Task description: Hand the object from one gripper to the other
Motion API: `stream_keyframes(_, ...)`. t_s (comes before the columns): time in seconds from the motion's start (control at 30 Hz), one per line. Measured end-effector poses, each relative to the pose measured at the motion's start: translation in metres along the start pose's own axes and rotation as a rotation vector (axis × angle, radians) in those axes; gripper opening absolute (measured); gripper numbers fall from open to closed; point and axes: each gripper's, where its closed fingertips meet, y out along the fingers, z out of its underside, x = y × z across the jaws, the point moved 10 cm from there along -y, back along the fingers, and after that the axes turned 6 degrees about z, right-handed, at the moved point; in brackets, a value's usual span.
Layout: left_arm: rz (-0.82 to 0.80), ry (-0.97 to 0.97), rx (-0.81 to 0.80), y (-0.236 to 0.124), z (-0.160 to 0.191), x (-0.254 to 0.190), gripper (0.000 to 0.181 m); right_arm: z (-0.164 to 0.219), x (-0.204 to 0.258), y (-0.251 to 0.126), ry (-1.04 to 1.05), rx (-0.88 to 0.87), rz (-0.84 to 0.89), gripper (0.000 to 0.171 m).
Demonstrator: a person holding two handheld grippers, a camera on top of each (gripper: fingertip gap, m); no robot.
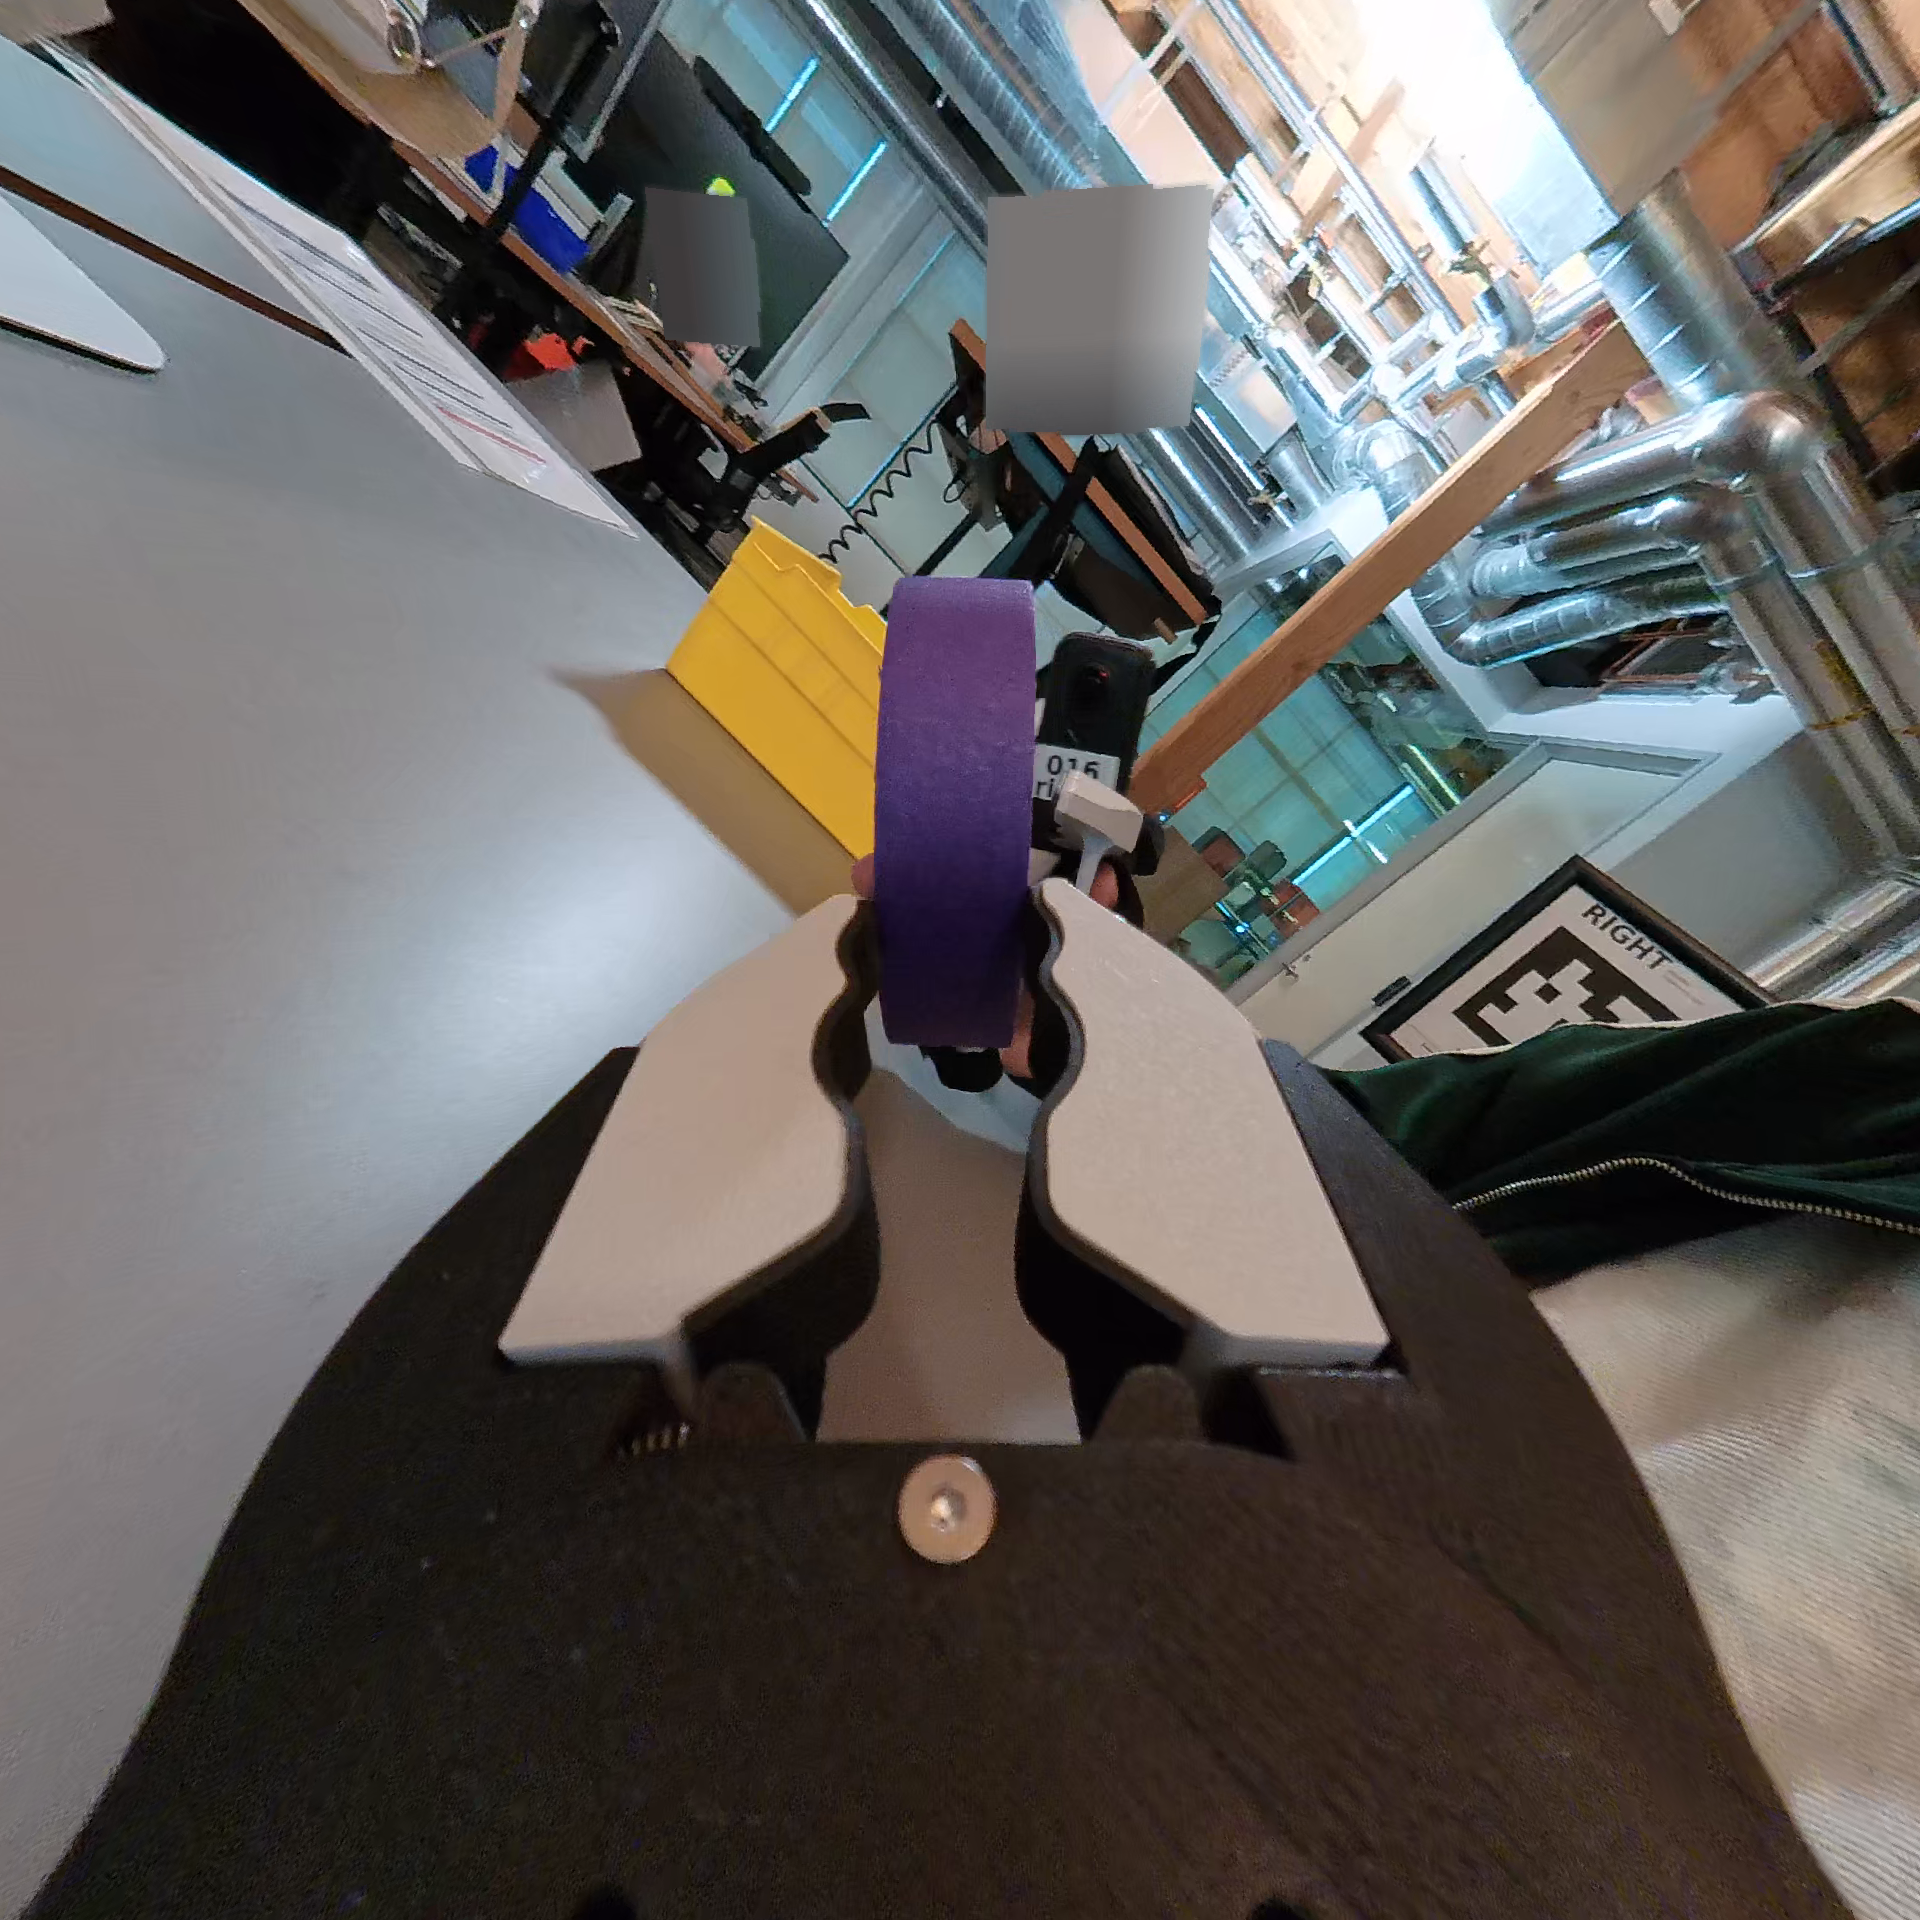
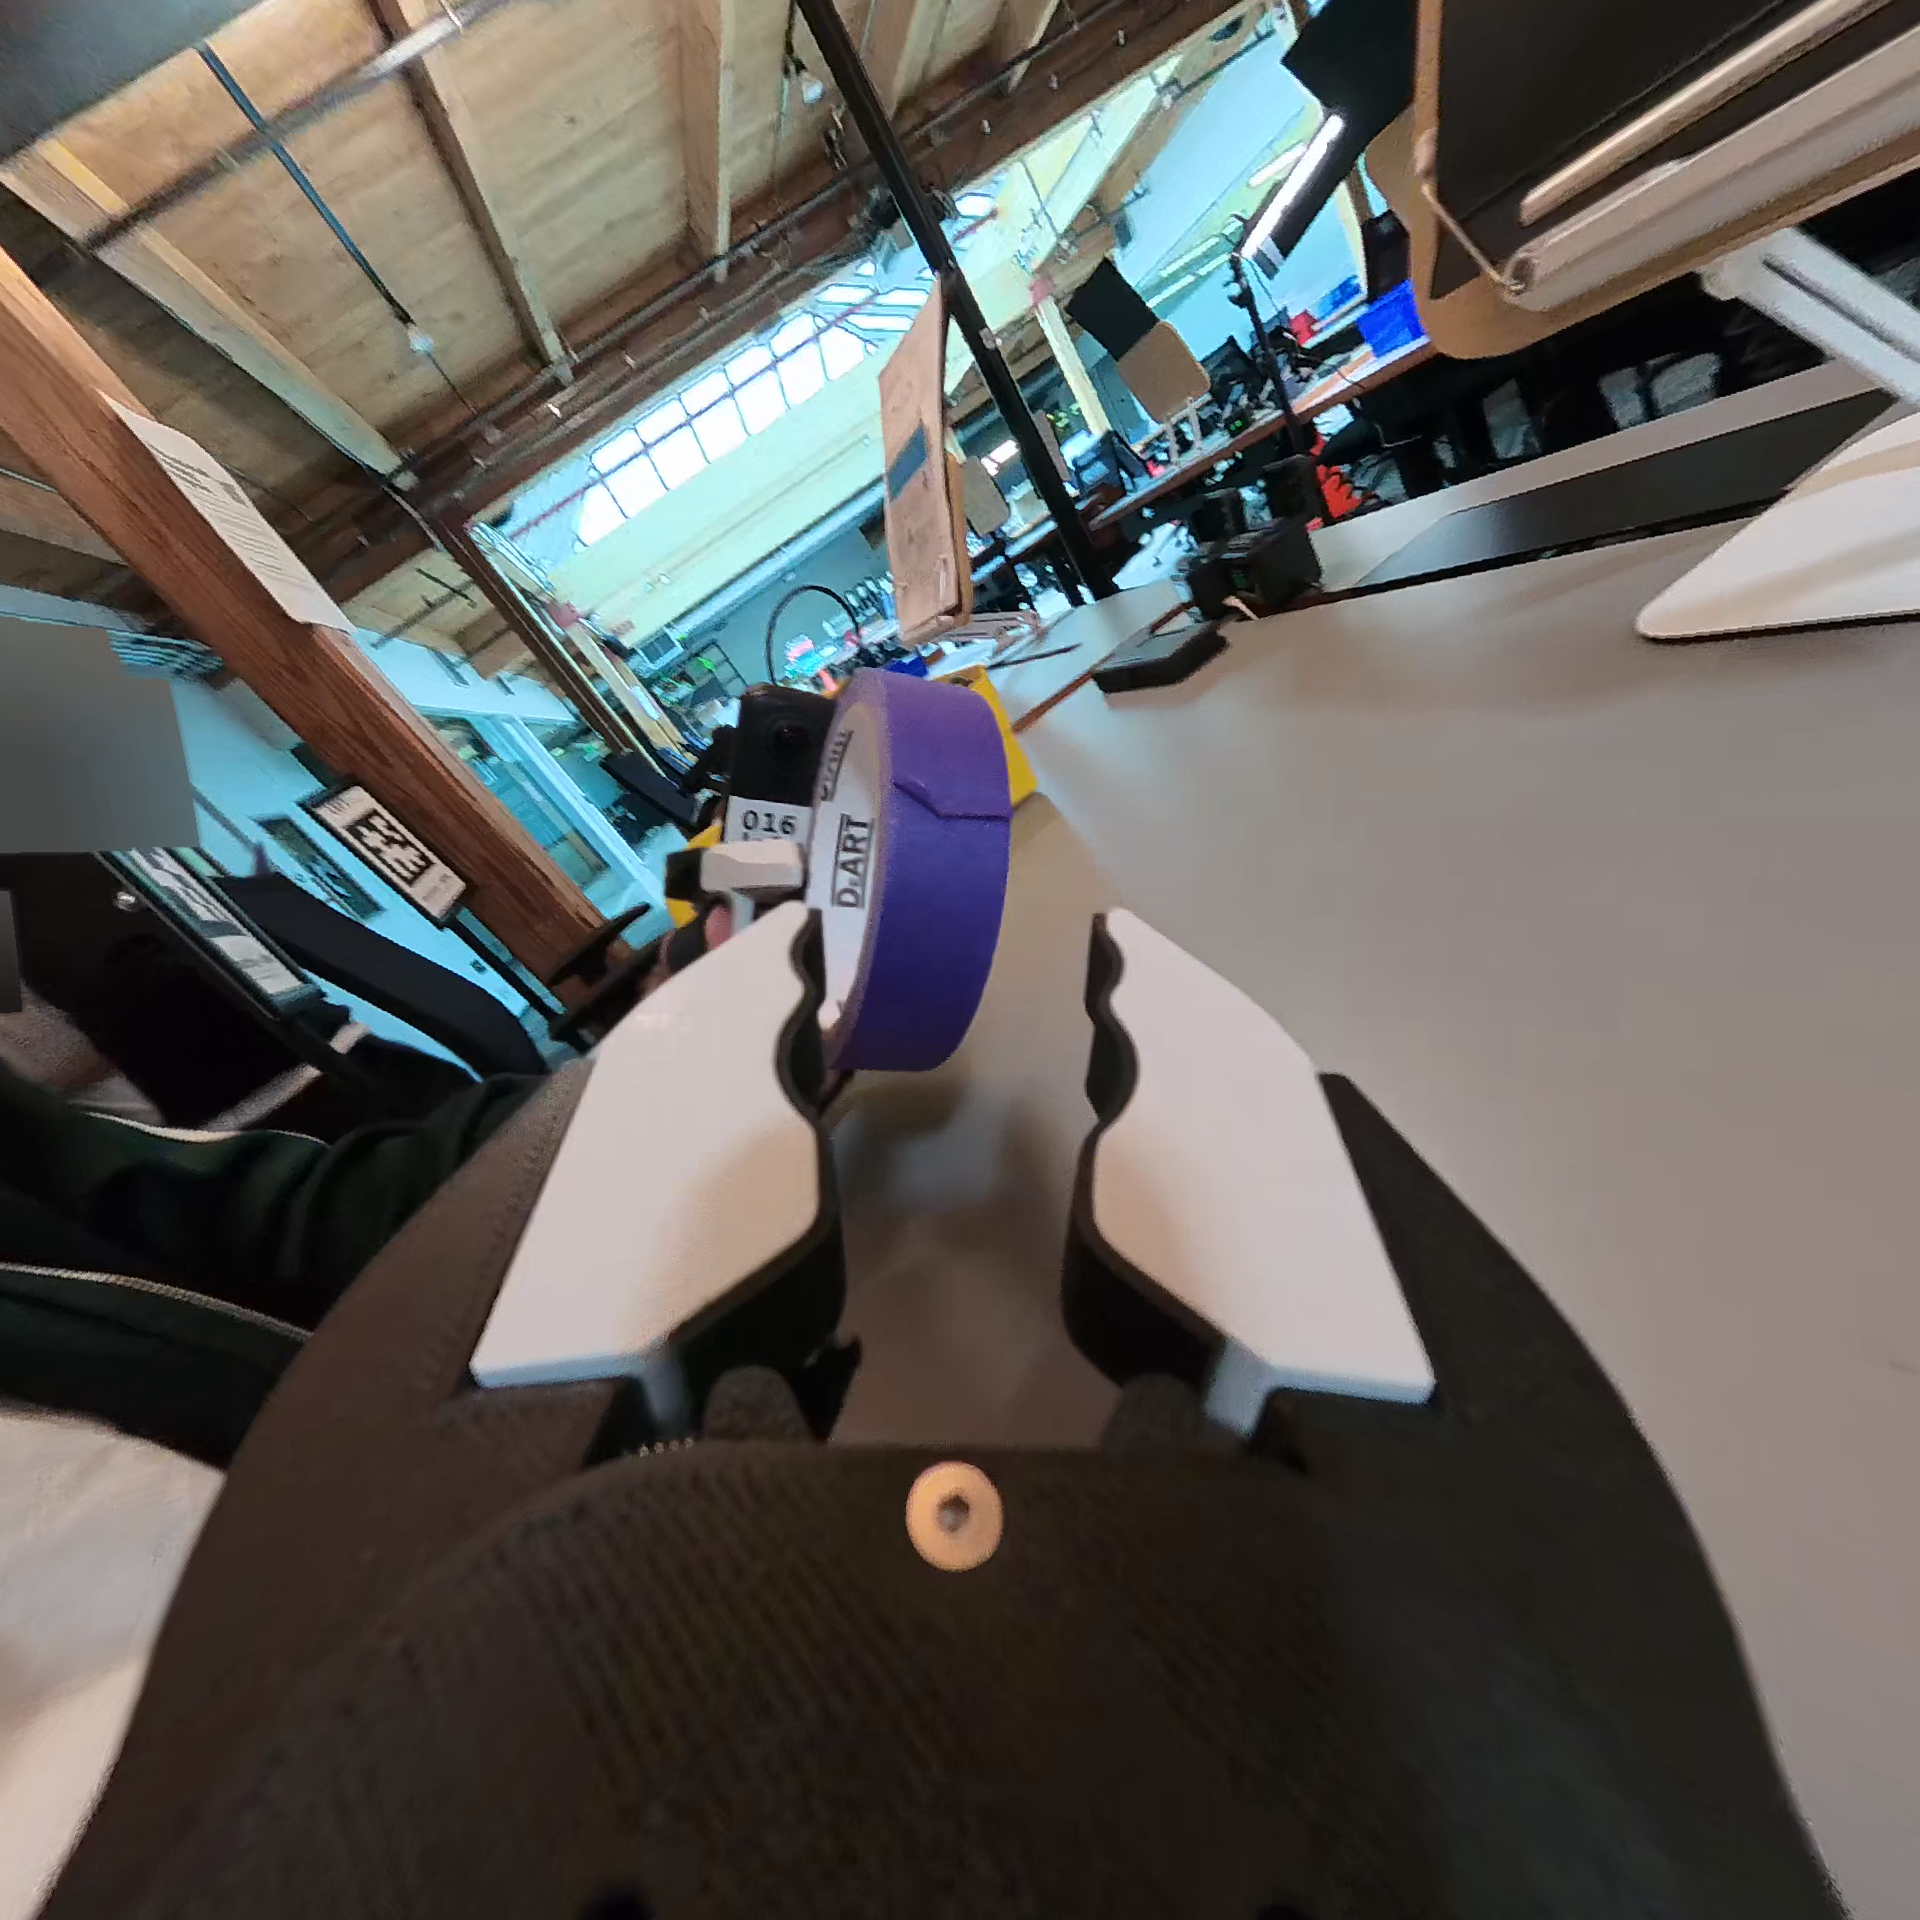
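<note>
Tape in a purple roll (image 1: 951, 831) stands on edge in the air above the grey table (image 1: 312, 883). It has a matte outer band, a white inner core bearing print, and a loose end cut to a slanted point. The left gripper (image 1: 951, 909) pinches the roll across its width, its jaws closed against both flat sides. The right gripper (image 2: 951, 920) straddles the roll with its jaws wide: its left finger sits just beside the core and its right finger stands apart. A yellow bin (image 1: 790, 665) sits farther off.
</note>
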Motion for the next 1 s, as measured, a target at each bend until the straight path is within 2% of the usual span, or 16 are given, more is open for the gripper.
stream_keyframes(0.13,-0.046,0.032,0.002,0.0,0.0,-0.001,0.027,0.0,0.003,0.0,-0.092,0.041,0.073,0.04)
stream_keyframes(0.37,-0.089,0.015,-0.01,-0.003,0.0,0.002,0.027,0.001,0.02,0.004,-0.345,0.092,0.145,0.037)
stream_keyframes(0.57,-0.12,-0.037,-0.032,-0.007,0.0,0.007,0.027,0.007,0.045,0.01,-0.695,0.135,0.145,0.038)
stream_keyframes(0.8,-0.183,-0.021,0.072,0.002,0.006,0.006,0.027,0.039,0.063,0.03,-1.152,0.391,0.202,0.041)
stream_keyframes(1.0,-0.199,0.02,0.151,0.013,0.012,0.0,0.027,0.063,0.064,0.041,-1.432,0.615,0.309,0.033)
